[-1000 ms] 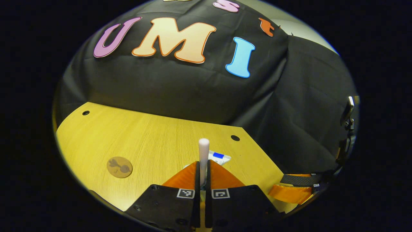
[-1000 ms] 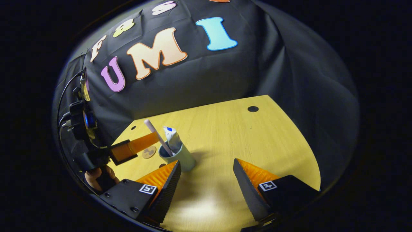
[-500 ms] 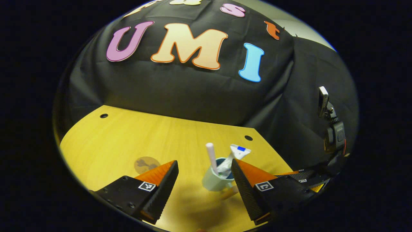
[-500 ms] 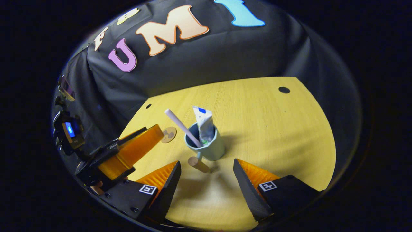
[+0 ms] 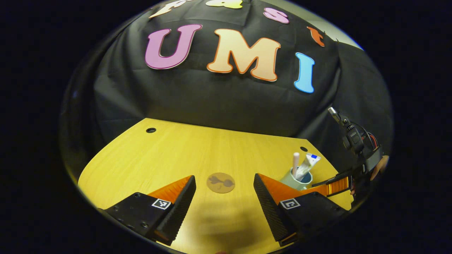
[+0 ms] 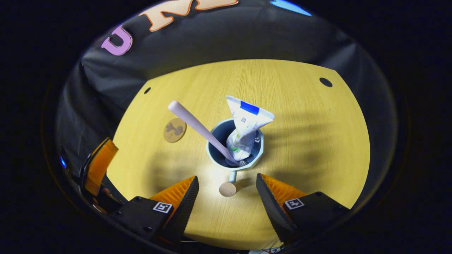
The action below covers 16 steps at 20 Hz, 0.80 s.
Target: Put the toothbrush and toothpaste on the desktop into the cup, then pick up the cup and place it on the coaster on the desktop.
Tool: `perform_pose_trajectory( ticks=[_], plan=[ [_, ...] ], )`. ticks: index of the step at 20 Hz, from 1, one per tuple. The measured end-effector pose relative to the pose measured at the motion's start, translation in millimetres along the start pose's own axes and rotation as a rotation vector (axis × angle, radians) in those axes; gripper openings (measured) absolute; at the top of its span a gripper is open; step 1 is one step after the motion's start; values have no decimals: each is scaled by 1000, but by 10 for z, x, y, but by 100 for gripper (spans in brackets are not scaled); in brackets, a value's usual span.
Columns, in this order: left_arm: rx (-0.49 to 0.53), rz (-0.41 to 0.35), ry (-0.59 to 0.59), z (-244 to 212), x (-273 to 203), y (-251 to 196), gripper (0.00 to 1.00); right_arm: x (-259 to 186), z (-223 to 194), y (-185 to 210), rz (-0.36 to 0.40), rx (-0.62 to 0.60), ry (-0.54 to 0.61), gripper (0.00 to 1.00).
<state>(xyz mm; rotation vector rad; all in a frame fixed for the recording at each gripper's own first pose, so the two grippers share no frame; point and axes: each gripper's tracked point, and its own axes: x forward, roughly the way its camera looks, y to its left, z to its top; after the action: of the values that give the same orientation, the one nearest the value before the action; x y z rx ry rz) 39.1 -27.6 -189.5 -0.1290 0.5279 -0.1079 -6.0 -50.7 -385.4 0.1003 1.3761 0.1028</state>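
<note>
Fingers (image 6: 263, 201) of our right gripper (image 6: 227, 197) spread wide over the cup (image 6: 235, 148) on the surface (image 6: 310, 141), toothbrush (image 6: 197, 127) and toothpaste (image 6: 245, 130) inside, we judge it rigid, light, top-heavy, best gripped by its stub handle (image 6: 229, 187); the left gripper (image 5: 224, 201) gapes empty near the coaster (image 5: 220, 182).

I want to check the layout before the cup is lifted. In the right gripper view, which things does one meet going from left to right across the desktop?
Left gripper → coaster → toothbrush → toothpaste, the last two standing in the cup.
</note>
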Motion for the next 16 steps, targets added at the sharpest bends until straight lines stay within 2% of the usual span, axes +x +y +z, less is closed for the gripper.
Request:
perform_pose_trajectory(
  ticks=[2,3,4,5,6,8,10,12,14,16],
  plan=[
    [-24,25,12,-45,-42,206,96,123,8,-14,-34,-20,36,94],
    [-33,38,18,-61,-59,300,96,189,20,-35,-52,-31,55,99],
    [-41,51,23,-84,-81,395,95,244,13,-43,-66,-42,79,99],
    [-47,63,24,-89,-98,489,96,309,-9,-55,-74,-47,99,92],
    [-51,75,23,-90,-102,566,96,357,-8,-68,-86,-47,114,97],
    [-55,96,24,-92,-106,692,96,403,4,-141,-118,-62,124,95],
    [-59,106,25,-101,-128,791,95,441,-2,-209,-138,-65,133,88],
    [-63,106,24,-103,-126,829,95,464,-25,-218,-143,-69,147,72],
    [-68,101,30,-121,-102,846,95,494,-99,-223,-145,-90,170,74],
    [-72,93,35,-118,-94,836,95,440,-169,-172,-129,-118,202,48]
  ],
)
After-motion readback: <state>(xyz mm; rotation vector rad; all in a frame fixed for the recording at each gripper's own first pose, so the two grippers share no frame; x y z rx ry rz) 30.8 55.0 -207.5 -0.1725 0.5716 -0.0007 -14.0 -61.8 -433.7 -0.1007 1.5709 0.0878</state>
